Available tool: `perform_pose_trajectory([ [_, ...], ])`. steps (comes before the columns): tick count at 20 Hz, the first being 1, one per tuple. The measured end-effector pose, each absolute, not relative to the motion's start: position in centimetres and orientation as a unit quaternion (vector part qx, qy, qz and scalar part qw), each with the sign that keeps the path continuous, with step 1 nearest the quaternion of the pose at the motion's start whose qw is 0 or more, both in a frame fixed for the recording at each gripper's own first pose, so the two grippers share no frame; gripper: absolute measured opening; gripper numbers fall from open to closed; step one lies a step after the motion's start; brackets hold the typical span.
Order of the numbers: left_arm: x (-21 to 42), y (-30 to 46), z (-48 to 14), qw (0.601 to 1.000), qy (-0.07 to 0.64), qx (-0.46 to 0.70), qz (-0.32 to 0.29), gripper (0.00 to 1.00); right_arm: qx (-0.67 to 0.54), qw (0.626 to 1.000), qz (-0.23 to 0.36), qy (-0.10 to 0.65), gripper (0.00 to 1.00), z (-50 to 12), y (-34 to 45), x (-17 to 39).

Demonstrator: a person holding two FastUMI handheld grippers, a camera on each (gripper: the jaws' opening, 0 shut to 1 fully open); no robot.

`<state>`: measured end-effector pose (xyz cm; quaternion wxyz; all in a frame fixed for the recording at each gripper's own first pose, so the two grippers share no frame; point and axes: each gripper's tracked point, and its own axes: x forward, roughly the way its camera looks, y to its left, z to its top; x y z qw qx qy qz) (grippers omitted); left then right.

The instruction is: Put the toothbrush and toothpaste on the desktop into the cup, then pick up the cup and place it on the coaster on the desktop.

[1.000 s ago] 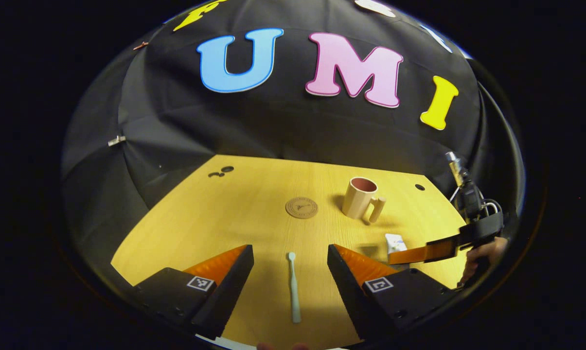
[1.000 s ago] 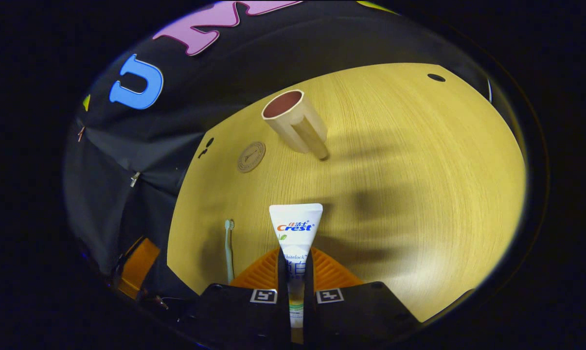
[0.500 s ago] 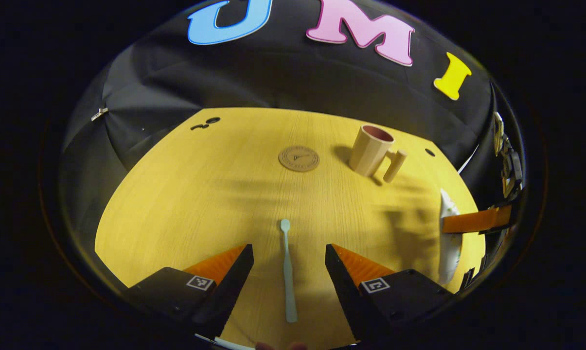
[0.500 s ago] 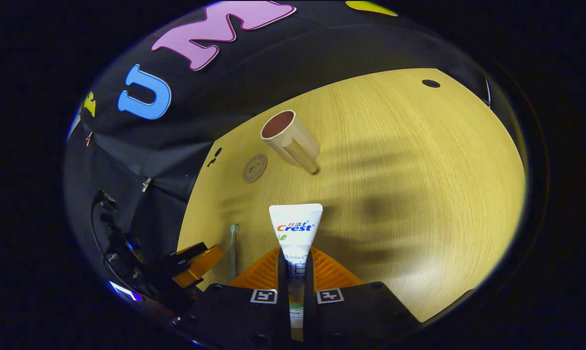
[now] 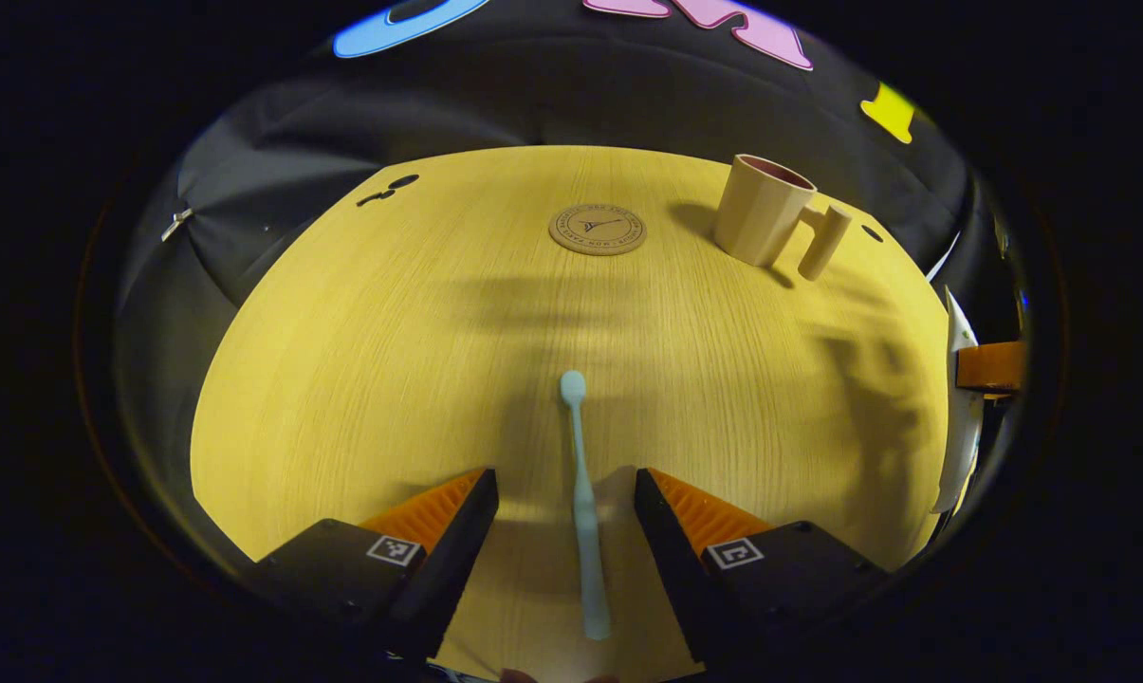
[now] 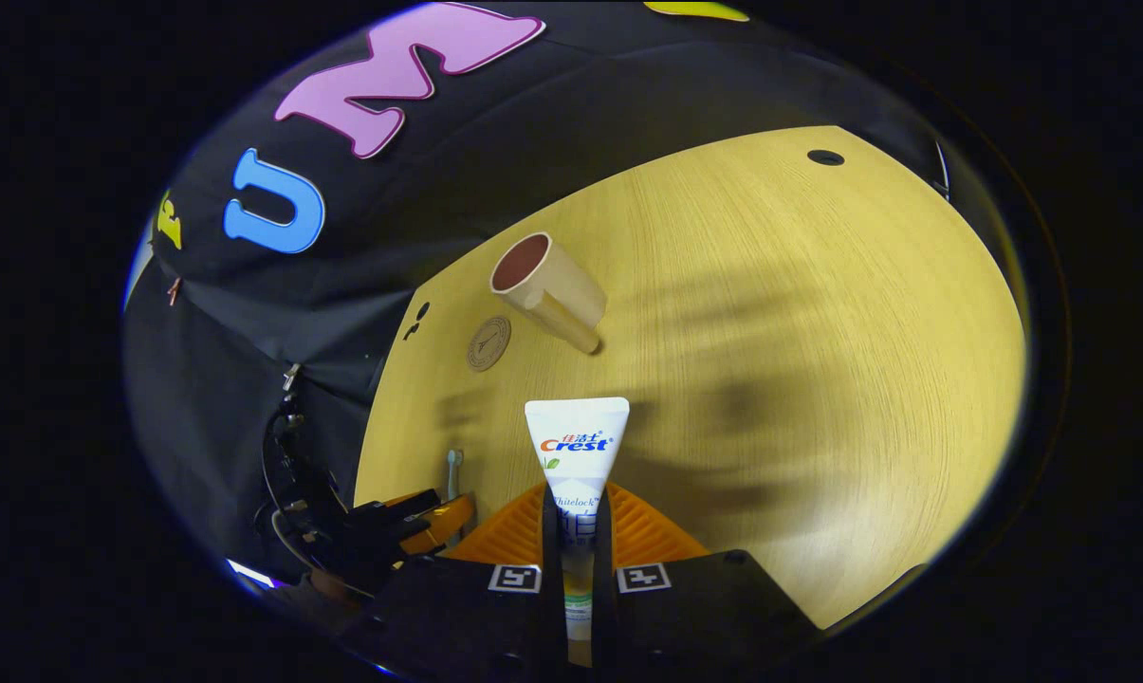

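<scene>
Your desktop (image 5: pixel 362 360) is a light yellow wood-grain surface, grain running away from you, with soft dark shadow bands across its middle and right side. Black cloth wall (image 5: pixel 552 104) closes off the far edge and hangs in folds at the left, with a small clip (image 5: pixel 175 225) pinned on it. Two dark holes (image 5: pixel 389 190) sit near the far left corner of the desktop in the left gripper view, another hole (image 6: pixel 825 157) near the far right corner in the right gripper view. Your left gripper (image 5: pixel 566 493) is low over the desktop, jaws apart, and the toothbrush (image 5: pixel 580 493) lies flat between the fingers, head pointing away, neither finger touching it as far as you can tell. The coaster (image 5: pixel 597 229) lies flat toward the far edge, nothing on it. The cup (image 5: pixel 761 211) stands upright just right of the coaster, apart from it, handle (image 5: pixel 822 244) turned toward the right and front. Your right gripper (image 6: pixel 576 531) is clamped on the toothpaste (image 6: pixel 576 446), both fingers pressing the tube's lower part, the flat crimped end sticking forward and held off the desktop. In the right gripper view, cup and coaster sit well ahead and to the left, and the left gripper shows at lower left with the toothbrush head beside it.
</scene>
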<state>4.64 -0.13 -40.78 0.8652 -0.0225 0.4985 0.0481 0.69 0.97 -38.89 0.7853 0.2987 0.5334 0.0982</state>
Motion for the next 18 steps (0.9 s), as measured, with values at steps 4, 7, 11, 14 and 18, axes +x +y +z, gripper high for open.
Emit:
perform_pose_trajectory([
  [4, 4.4, 0.0, -40.8, 0.859, 0.510, -0.020, 0.045, 0.77, 0.304, 0.784, 0.091, 0.534, 0.14, -39.3, 0.5, 0.9],
  [7, 4.5, 0.1, -41.1, 0.854, 0.517, -0.020, 0.051, 0.37, 0.306, 0.783, 0.094, 0.533, 0.14, -39.4, 0.8, 1.0],
  [11, 4.9, -0.2, -40.8, 0.861, 0.506, -0.032, 0.034, 0.10, 0.304, 0.786, 0.099, 0.529, 0.14, -39.3, 1.2, 1.1],
  [14, 4.8, -0.5, -40.4, 0.870, 0.490, -0.061, 0.017, 0.07, 0.303, 0.790, 0.103, 0.523, 0.14, -39.2, 1.5, 1.3],
  [18, 5.7, -1.4, -38.2, 0.889, 0.449, -0.090, 0.000, 0.06, 0.316, 0.801, 0.113, 0.496, 0.14, -37.8, 1.9, 1.9],
])
